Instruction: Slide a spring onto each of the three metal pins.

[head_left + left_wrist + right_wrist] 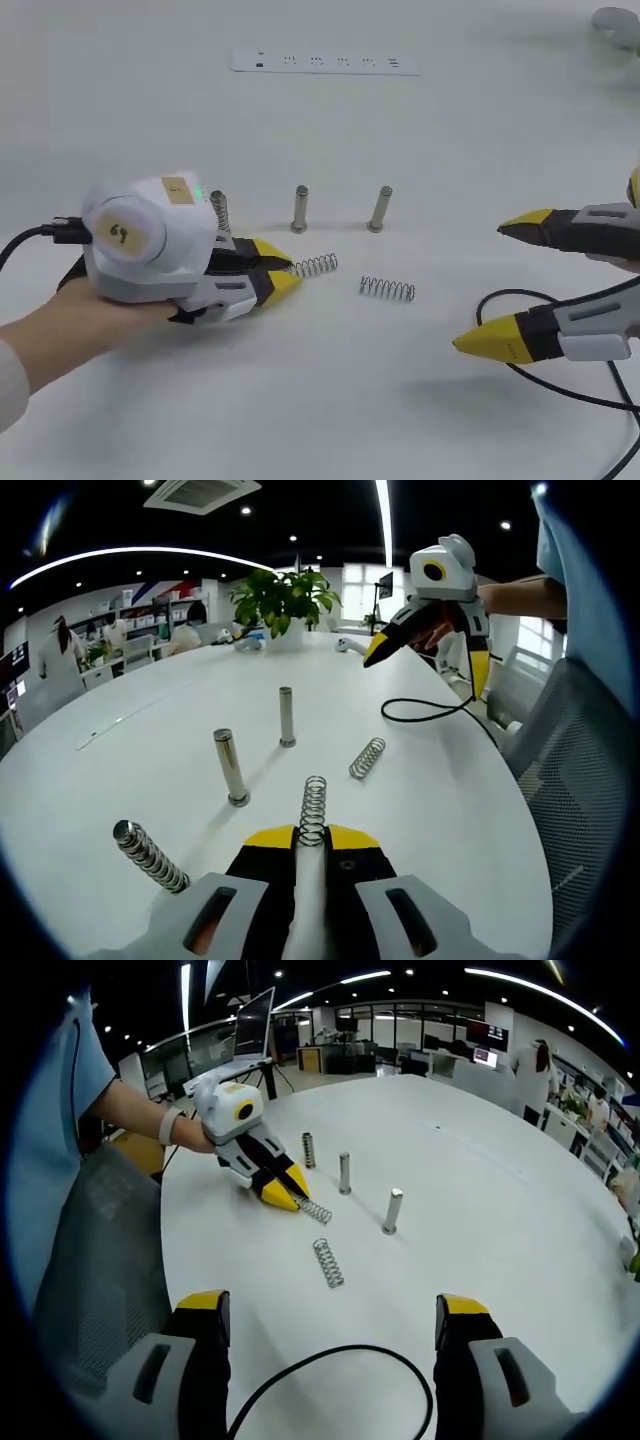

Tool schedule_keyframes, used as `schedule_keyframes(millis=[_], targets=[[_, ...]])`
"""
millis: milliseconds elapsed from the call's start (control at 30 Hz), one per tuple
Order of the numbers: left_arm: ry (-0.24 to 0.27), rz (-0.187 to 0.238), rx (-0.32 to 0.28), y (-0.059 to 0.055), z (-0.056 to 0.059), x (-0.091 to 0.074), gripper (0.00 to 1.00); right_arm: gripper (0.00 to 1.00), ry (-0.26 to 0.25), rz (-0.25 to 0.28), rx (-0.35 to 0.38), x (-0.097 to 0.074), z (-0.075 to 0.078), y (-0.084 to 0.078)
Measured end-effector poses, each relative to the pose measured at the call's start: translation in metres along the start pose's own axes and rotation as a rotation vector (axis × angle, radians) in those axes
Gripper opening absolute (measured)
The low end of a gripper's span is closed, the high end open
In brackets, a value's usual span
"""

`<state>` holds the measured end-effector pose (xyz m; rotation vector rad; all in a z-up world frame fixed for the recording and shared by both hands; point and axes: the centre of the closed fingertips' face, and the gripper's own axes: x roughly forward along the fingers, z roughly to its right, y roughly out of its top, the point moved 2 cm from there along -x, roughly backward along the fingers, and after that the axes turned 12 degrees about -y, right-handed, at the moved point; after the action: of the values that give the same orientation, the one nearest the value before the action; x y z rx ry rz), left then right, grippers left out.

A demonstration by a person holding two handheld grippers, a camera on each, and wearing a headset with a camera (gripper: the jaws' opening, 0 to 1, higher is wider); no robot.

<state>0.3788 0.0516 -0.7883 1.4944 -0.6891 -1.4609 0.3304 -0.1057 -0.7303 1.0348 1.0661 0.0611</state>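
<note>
Head view: left gripper (288,272) clamps a spring (316,265); right gripper (478,286) spread apart.

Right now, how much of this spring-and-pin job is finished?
One of three looks done: a fitted spring sits around the near pin. In hand: the left gripper has its fingers shut on a second spring. Left: the middle pin and the far pin are bare, and a loose spring lies beside them. The right gripper is open, holding nothing.
</note>
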Motion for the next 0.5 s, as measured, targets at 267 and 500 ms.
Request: schedule_keyframes(millis=[267, 500], targets=[[-0.007, 0.01, -0.01, 0.001, -0.0005, -0.0001, 0.02, 0.83, 0.007, 0.001, 0.0, 0.0014, -0.0019, 0.0009], [-0.016, 0.021, -0.013, 0.0024, 0.001, -0.0003, 0.02, 0.83, 0.011, 0.0, -0.002, 0.0015, -0.0033, 0.0015]])
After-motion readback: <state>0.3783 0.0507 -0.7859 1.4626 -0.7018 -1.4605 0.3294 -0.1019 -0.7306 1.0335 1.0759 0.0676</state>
